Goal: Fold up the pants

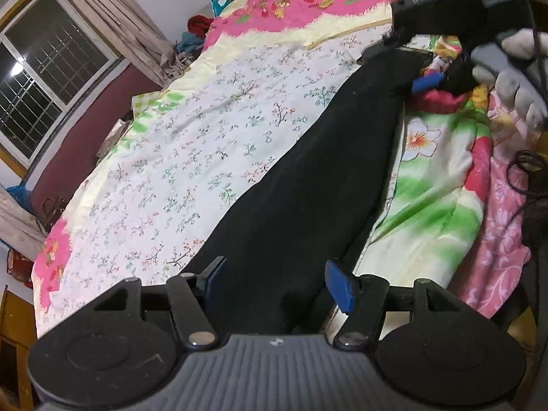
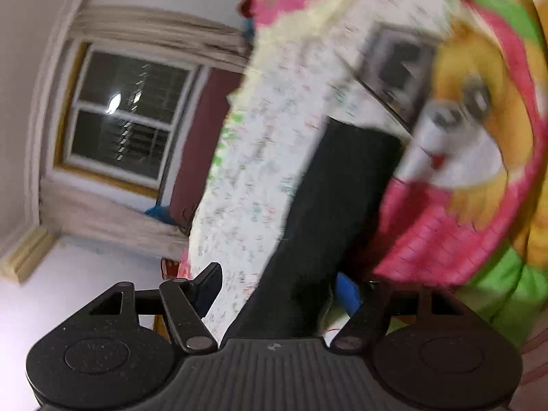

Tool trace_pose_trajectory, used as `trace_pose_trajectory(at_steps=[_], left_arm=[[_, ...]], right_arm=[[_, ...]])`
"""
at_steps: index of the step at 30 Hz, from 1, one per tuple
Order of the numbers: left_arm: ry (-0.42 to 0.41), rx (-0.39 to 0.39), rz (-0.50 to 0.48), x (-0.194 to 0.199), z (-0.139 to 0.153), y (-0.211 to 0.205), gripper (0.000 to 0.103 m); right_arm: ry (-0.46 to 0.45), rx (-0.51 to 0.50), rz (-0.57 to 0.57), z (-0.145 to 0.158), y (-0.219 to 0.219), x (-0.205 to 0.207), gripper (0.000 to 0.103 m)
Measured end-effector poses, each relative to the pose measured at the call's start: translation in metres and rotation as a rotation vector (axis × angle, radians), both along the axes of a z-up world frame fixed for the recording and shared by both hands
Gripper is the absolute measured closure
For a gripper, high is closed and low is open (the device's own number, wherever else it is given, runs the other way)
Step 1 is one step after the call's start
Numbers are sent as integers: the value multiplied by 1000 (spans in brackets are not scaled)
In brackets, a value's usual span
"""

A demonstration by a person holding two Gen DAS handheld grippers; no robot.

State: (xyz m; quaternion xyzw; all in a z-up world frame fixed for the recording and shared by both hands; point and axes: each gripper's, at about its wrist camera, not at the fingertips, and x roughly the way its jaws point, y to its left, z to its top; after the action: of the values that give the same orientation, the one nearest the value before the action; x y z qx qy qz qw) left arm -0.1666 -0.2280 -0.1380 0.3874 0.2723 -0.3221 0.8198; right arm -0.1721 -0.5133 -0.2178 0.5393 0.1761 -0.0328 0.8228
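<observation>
Black pants (image 1: 308, 178) lie in a long strip across the floral bedsheet (image 1: 191, 144), from my left gripper up to the right gripper at the top right. My left gripper (image 1: 277, 282) is open, its blue pads either side of the near end of the pants. The right gripper (image 1: 428, 80) shows in the left wrist view, held by a gloved hand at the far end of the pants. In the blurred right wrist view the right gripper (image 2: 277, 291) is open with the black pants (image 2: 325, 212) between its fingers.
A bright quilt (image 1: 441, 185) with green, pink and cartoon prints lies bunched along the right of the pants. A window (image 1: 44, 78) and curtain are on the left wall. Clothes are piled at the bed's far corner (image 1: 195, 34). A black cable (image 1: 527, 171) hangs at right.
</observation>
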Motion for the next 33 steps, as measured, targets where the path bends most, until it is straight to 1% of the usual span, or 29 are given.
trace_pose_trajectory(at_steps=[1, 4, 5, 6, 7, 8, 10, 11, 12, 13, 14, 16, 17, 19, 21, 24, 29, 31, 32, 33], left_arm=[[-1, 0, 4, 1, -1, -1, 32], [-6, -11, 0, -2, 3, -3, 32], [-6, -17, -8, -4, 4, -2, 31], [0, -21, -16, -5, 3, -2, 28], [10, -17, -24, -5, 0, -3, 28], [11, -4, -29, -4, -2, -5, 28], [-7, 11, -40, -6, -4, -8, 28], [-1, 3, -44, -6, -3, -8, 28], [10, -8, -45, -5, -1, -9, 28], [27, -29, -39, -3, 1, -9, 28], [52, -51, -32, 0, 2, -9, 28], [115, -95, -16, 10, 3, -14, 28], [130, -102, -9, 14, 3, -17, 28], [131, -95, -7, 19, 3, -27, 28], [130, -77, -15, 21, 1, -36, 28], [150, -55, -20, 26, -4, -46, 28], [177, -41, -44, 33, -9, -66, 28], [179, -35, -54, 35, -12, -71, 28], [181, -32, -55, 36, -13, -72, 28], [186, -31, -55, 36, -14, -74, 28]], right_arm=[[4, -14, 12, 2, -1, 5, 35], [52, 10, 22, -2, -7, 20, 35], [49, 6, 33, 1, -8, 20, 35], [37, -9, 36, 3, -10, 19, 35], [41, -38, 40, 7, -12, 20, 35], [69, -75, 56, 9, -16, 24, 35], [181, -145, 138, 9, -25, 31, 37], [226, -183, 182, 12, -28, 31, 39], [254, -243, 213, 19, -32, 26, 42], [271, -304, 233, 25, -35, 19, 41], [279, -357, 240, 34, -41, 12, 41], [256, -403, 266, 45, -59, 11, 40], [254, -411, 290, 48, -68, 18, 39], [242, -446, 324, 46, -80, 37, 39], [263, -449, 358, 36, -93, 58, 39], [275, -445, 421, 20, -105, 82, 39], [274, -458, 543, 2, -99, 106, 40], [270, -438, 555, 1, -96, 110, 41], [261, -397, 560, 4, -94, 110, 49], [224, -369, 587, 10, -89, 107, 60]])
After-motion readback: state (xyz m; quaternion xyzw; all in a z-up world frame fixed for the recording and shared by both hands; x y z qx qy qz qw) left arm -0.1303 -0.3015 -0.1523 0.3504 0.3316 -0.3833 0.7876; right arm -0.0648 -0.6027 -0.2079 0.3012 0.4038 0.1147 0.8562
